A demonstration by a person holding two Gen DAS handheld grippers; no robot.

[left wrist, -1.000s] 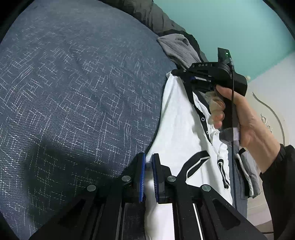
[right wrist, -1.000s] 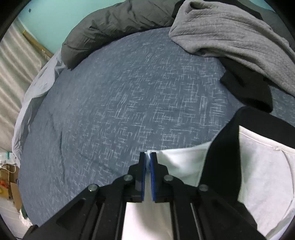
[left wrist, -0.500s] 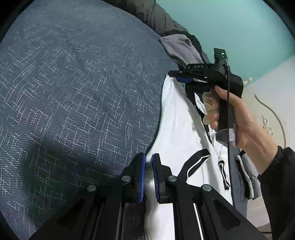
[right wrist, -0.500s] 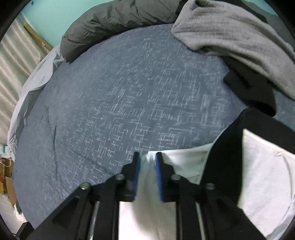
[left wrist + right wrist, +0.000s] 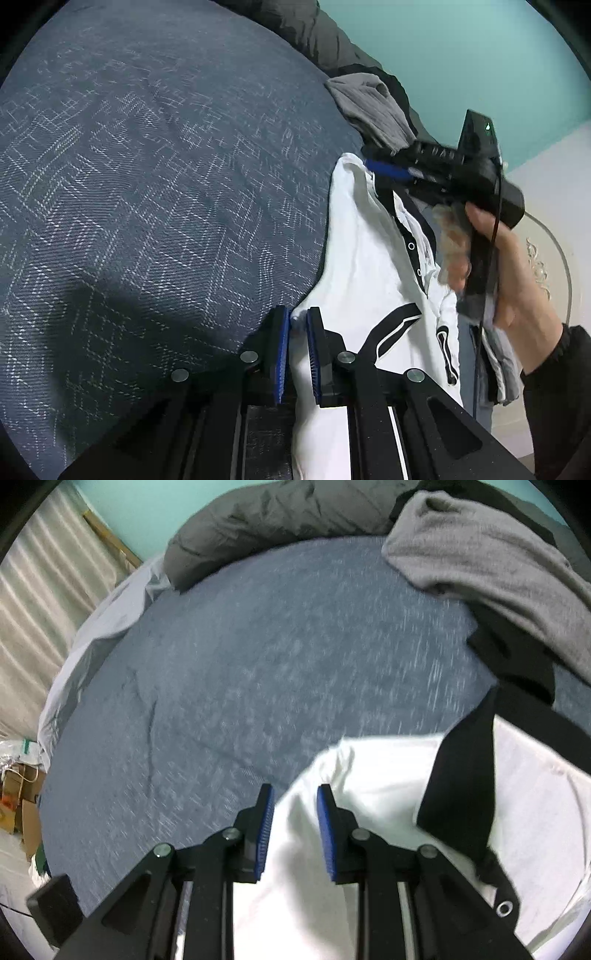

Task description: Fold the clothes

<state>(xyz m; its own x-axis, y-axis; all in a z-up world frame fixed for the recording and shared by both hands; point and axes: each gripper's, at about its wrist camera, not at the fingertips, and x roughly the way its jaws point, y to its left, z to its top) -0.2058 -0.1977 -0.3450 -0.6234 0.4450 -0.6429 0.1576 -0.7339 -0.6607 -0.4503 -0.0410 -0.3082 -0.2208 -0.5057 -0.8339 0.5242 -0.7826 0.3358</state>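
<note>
A white garment [image 5: 369, 258] with black trim and snap buttons lies along the right side of the blue patterned bed cover [image 5: 166, 184]. My left gripper [image 5: 297, 321] is shut on the garment's near edge, with white cloth pinched between the blue pads. In the right wrist view my right gripper [image 5: 295, 805] stands open, jaws well apart over the slack white garment [image 5: 388, 775] and its black band. The left wrist view shows the right gripper [image 5: 375, 166] held by a hand [image 5: 517, 280] just beside the garment's far corner.
A grey knit sweater [image 5: 480, 554] and a black garment [image 5: 517, 657] are piled at the back right of the bed. A dark grey duvet [image 5: 277, 524] lies along the far edge. Cardboard boxes [image 5: 18, 801] stand on the floor at the left.
My right gripper has opened and let go of the garment's corner, which has slumped onto the bed. The left gripper keeps its hold and has barely moved.
</note>
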